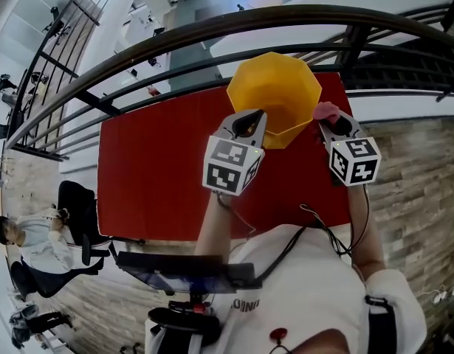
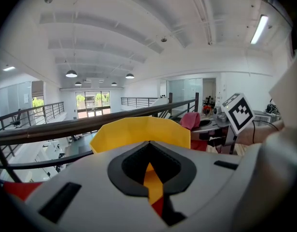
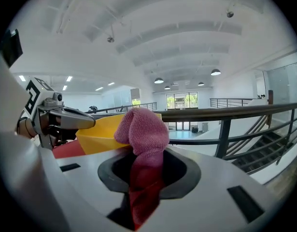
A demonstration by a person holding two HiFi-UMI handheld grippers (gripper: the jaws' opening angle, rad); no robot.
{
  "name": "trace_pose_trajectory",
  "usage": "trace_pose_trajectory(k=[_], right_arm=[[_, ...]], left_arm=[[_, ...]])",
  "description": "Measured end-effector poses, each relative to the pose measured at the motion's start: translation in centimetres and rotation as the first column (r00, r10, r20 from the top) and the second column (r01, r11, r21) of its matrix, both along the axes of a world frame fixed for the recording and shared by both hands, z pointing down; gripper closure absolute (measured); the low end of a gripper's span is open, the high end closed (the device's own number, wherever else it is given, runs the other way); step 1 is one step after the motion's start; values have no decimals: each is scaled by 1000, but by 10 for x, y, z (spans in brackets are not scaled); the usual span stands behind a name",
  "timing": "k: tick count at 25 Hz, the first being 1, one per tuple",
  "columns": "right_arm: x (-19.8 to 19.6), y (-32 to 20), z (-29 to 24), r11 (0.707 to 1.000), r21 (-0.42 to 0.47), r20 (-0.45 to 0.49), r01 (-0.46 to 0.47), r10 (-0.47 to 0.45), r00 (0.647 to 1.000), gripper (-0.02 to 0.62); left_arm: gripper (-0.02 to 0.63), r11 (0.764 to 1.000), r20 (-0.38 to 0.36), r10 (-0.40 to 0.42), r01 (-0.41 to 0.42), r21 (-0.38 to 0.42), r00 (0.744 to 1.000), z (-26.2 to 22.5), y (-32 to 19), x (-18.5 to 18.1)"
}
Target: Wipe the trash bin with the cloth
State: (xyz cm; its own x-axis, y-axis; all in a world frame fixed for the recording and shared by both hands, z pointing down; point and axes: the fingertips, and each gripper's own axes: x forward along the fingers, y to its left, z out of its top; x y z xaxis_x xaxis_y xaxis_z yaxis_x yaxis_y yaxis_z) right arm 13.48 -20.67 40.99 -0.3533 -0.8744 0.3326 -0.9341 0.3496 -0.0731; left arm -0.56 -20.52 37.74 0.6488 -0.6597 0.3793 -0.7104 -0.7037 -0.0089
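Your right gripper (image 1: 336, 127) is clamped on the pink cloth (image 3: 142, 129), whose bunched end sticks out past the jaws. It sits just beside the right rim of the trash bin (image 1: 274, 87), so the bin lies ahead and to its left. The bin stands mouth-up on the red table (image 1: 160, 168), near the railing. Your left gripper (image 1: 250, 124), jaws closed, seems pinched on the near left rim. The right hand looks best placed to swing the cloth inward onto the wall.

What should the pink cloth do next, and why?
Probably press the cloth against the bin and rub: the right tool grips the cloth just beside the rim, and the left tool pinches the rim.
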Motion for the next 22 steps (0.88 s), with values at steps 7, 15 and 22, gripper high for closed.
trace_pose_trajectory(k=[7, 15, 22], right_arm=[[-1, -2, 28, 999, -48, 30, 4, -2, 1000, 495], [-6, 0, 55, 994, -105, 13, 25, -24, 1000, 495], [-26, 9, 58, 989, -116, 7, 94, -94, 996, 495]], left_arm=[[604, 1000, -11, -8, 8, 11, 1000, 0, 0, 2], [604, 1000, -4, 14, -14, 1, 1000, -1, 6, 6], [604, 997, 7, 70, -70, 14, 997, -13, 19, 16]])
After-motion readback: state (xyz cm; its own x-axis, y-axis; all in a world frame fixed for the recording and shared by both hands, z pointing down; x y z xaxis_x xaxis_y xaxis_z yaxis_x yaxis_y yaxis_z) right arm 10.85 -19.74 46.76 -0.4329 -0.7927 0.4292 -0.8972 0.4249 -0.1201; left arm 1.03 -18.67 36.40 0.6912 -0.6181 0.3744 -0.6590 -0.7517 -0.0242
